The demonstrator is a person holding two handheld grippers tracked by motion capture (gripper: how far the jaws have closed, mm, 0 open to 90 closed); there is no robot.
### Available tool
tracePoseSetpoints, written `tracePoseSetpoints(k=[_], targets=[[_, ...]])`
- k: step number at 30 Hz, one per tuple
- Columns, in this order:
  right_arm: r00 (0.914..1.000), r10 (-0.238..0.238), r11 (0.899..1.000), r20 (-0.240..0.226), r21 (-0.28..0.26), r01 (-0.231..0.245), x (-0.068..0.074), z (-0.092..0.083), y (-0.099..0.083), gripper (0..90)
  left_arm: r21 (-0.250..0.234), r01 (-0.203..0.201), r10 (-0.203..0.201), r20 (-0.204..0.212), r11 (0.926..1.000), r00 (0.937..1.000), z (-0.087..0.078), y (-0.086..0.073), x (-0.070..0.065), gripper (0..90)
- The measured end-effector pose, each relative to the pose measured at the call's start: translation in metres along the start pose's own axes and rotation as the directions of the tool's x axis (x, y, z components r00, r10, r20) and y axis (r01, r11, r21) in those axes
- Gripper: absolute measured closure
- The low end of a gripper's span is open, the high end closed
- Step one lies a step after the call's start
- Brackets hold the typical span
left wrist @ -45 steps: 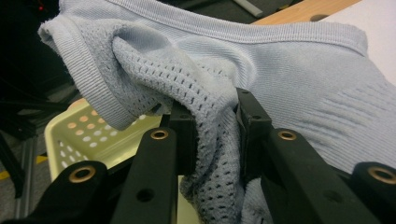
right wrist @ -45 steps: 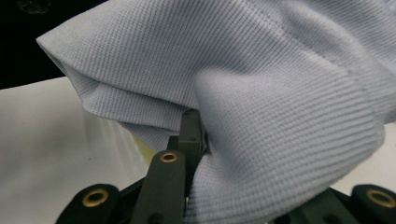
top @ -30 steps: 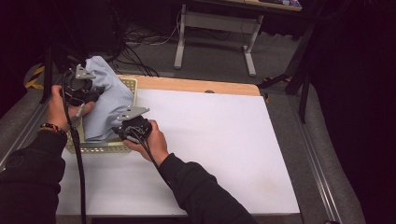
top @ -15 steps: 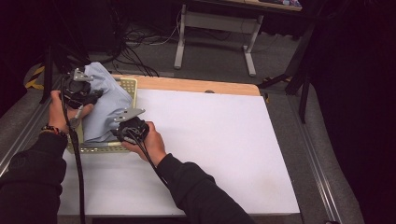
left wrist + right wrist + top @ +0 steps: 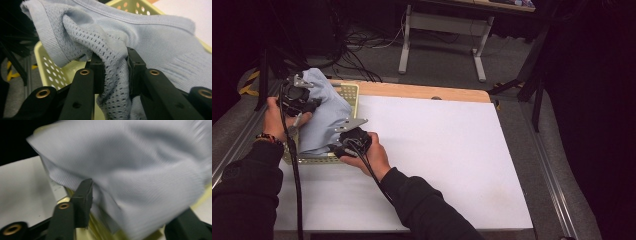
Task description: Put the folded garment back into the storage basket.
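Cloth [image 5: 324, 117], a pale blue knitted garment with a mesh panel and ribbed hem, lies heaped over a pale yellow perforated basket [image 5: 351, 92] at the near left corner of the white table [image 5: 437, 150], spilling above the basket's rim. The left gripper [image 5: 304, 107] is at the far left side of the heap, and in the left gripper view its two black jaws are clenched on a bunched fold of the mesh part of the cloth [image 5: 112, 50], the fabric pinched tight between the pads with the basket's wall [image 5: 47, 67] behind. The right gripper [image 5: 343, 150] sits at the basket's near right corner, against the lower edge of the heap. Its jaws have just been opening: in the right gripper view they stand well apart, with the blurred cloth [image 5: 140, 170] hanging loose between and over them, one pad [image 5: 83, 200] just beside the fabric and not pressing it. The basket's yellow rim [image 5: 100, 227] shows below the cloth there.
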State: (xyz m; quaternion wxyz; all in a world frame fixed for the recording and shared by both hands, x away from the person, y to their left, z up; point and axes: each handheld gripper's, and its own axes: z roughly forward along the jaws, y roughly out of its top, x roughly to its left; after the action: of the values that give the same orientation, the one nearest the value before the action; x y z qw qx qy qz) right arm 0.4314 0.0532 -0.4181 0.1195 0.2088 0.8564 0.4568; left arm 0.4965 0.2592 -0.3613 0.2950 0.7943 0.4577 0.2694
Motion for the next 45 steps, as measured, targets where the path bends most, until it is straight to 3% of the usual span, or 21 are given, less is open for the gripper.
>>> tracePoseSetpoints(k=[1, 2, 10, 14, 16, 18, 19, 21, 23, 27, 30, 31, 33, 34, 36, 38, 41, 45], targets=[[1.0000, 0.000, 1.000, 0.000, 0.000, 0.000, 0.000, 0.000, 0.000, 46.2, 0.000, 0.000, 0.000, 0.000, 1.0000, 1.0000, 0.000, 0.000, 0.000, 72.3], [0.9995, -0.015, 0.999, 0.028, -0.047, 0.016, 0.002, -0.014, -0.004, 44.8, 0.006, -0.001, 0.001, 0.007, 1.0000, 1.0000, 0.002, -0.002, 0.000, 72.4], [0.9983, -0.035, 0.987, 0.046, -0.158, 0.042, 0.002, -0.076, -0.033, 37.9, 0.050, 0.012, -0.014, 0.049, 0.9987, 0.9987, 0.020, -0.003, -0.002, 72.9], [0.9992, -0.023, 0.982, 0.034, -0.185, 0.029, 0.003, -0.101, -0.054, 36.8, 0.074, 0.028, -0.033, 0.072, 0.9969, 0.9969, 0.031, -0.003, -0.005, 71.8], [0.9991, -0.024, 0.982, 0.036, -0.187, 0.030, 0.004, -0.104, -0.057, 36.5, 0.100, 0.026, -0.033, 0.067, 0.9947, 0.9972, 0.038, -0.003, -0.008, 71.2], [0.9989, -0.029, 0.981, 0.037, -0.191, 0.035, 0.005, -0.116, -0.066, 36.5, 0.111, 0.025, -0.031, 0.049, 0.9936, 0.9983, 0.040, -0.002, -0.009, 67.6], [0.9984, -0.037, 0.979, 0.044, -0.197, 0.045, 0.006, -0.126, -0.073, 37.3, 0.109, 0.040, -0.041, 0.013, 0.9932, 0.9991, 0.041, -0.001, -0.009, 59.5], [0.9976, -0.038, 0.976, 0.057, -0.211, 0.049, 0.007, -0.136, -0.081, 37.5, 0.098, 0.069, -0.067, -0.023, 0.9928, 0.9975, 0.038, 0.000, -0.009, 53.2], [0.9959, -0.050, 0.976, 0.075, -0.210, 0.065, 0.007, -0.147, -0.090, 37.5, 0.076, 0.088, -0.086, -0.025, 0.9932, 0.9959, 0.033, 0.001, -0.008, 40.9], [0.9890, -0.071, 0.979, 0.130, -0.181, 0.094, 0.006, -0.167, -0.108, 36.9, 0.041, 0.085, -0.083, -0.048, 0.9955, 0.9954, 0.022, 0.004, -0.011, 30.9], [0.9863, -0.069, 0.980, 0.150, -0.174, 0.095, 0.004, -0.179, -0.118, 36.9, 0.005, 0.071, -0.071, -0.062, 0.9975, 0.9955, 0.016, 0.005, -0.014, 35.1], [0.9864, -0.054, 0.982, 0.155, -0.169, 0.080, 0.003, -0.186, -0.126, 37.0, -0.027, 0.053, -0.056, -0.106, 0.9982, 0.9927, 0.012, 0.006, -0.016, 42.8], [0.9858, -0.032, 0.987, 0.165, -0.151, 0.057, 0.001, -0.196, -0.140, 37.1, -0.060, 0.051, -0.057, -0.109, 0.9969, 0.9924, 0.011, 0.006, -0.015, 65.5], [0.9854, -0.028, 0.988, 0.168, -0.145, 0.053, 0.001, -0.199, -0.143, 37.1, -0.059, 0.048, -0.055, -0.118, 0.9971, 0.9915, 0.013, 0.007, -0.016, 67.8], [0.9841, -0.019, 0.990, 0.176, -0.136, 0.044, -0.002, -0.206, -0.151, 37.0, -0.045, 0.036, -0.040, -0.085, 0.9983, 0.9956, 0.020, 0.007, -0.017, 75.7], [0.9836, -0.016, 0.991, 0.180, -0.127, 0.039, -0.003, -0.210, -0.154, 36.7, -0.021, 0.021, -0.022, -0.094, 0.9996, 0.9953, 0.026, 0.008, -0.020, 77.8], [0.9835, -0.022, 0.997, 0.180, -0.064, 0.034, -0.010, -0.215, -0.167, 35.9, 0.023, -0.001, 0.004, -0.101, 0.9997, 0.9949, 0.038, 0.008, -0.022, 80.2], [0.9852, 0.019, 1.000, 0.170, -0.019, -0.016, -0.020, -0.219, -0.185, 35.5, 0.100, 0.015, -0.007, -0.075, 0.9949, 0.9972, 0.056, 0.004, -0.020, 83.0]])
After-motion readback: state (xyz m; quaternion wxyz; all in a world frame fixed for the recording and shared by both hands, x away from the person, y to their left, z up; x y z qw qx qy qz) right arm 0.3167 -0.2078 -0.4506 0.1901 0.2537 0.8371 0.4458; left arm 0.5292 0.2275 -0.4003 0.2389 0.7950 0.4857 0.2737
